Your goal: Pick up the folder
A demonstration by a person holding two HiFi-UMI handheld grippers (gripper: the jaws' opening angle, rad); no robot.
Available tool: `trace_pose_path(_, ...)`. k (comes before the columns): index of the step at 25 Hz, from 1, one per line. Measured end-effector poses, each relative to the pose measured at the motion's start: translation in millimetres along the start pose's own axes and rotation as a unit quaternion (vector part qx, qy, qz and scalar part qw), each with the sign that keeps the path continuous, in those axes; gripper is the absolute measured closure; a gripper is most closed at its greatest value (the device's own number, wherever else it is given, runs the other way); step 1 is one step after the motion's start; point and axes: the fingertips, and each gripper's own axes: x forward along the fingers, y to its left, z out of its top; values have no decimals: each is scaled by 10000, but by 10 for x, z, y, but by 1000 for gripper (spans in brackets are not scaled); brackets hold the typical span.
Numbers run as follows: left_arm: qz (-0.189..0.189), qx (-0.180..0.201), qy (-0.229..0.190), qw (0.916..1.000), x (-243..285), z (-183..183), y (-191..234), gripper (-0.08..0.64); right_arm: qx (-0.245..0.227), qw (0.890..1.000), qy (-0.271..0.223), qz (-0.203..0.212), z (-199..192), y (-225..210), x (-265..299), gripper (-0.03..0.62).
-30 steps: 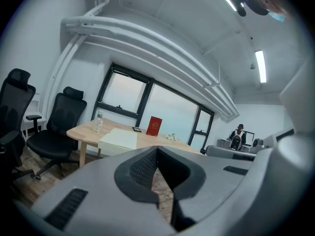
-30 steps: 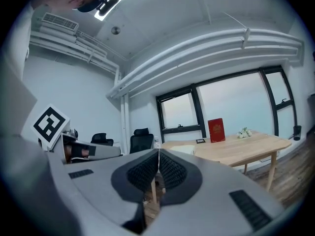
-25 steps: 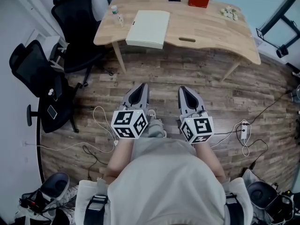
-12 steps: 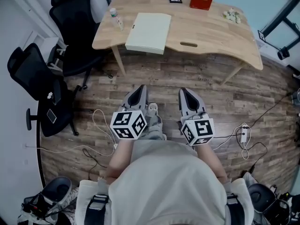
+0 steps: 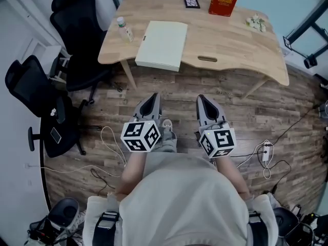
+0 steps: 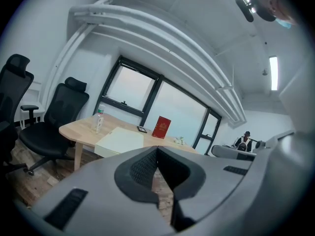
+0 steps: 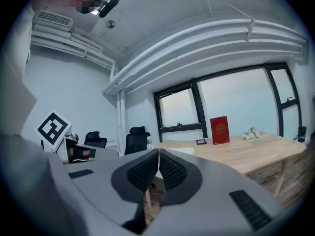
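The folder is a flat cream rectangle lying on the left part of the wooden table, overhanging its near edge slightly. It also shows in the left gripper view as a pale slab, and as a sliver beside the jaws in the right gripper view. My left gripper and right gripper are held side by side over the wooden floor, well short of the table, pointing towards it. Both are shut with nothing between the pads, as the left gripper and right gripper views confirm.
On the table stand a red book, a small bottle, a small black frame and a white flower bunch. Two black office chairs stand at the left. Cables and a power strip lie on the floor.
The table and folder have slid down in the head view, closer to me, as both grippers move forward together. Both jaws stay shut.
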Motion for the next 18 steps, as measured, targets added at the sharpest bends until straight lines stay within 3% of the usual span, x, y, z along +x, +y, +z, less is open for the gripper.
trace_pose_path(18, -161, -109, 132, 9997, 869, 378, 537, 540, -67, 10000, -20, 44, 294, -222, 1134, 572)
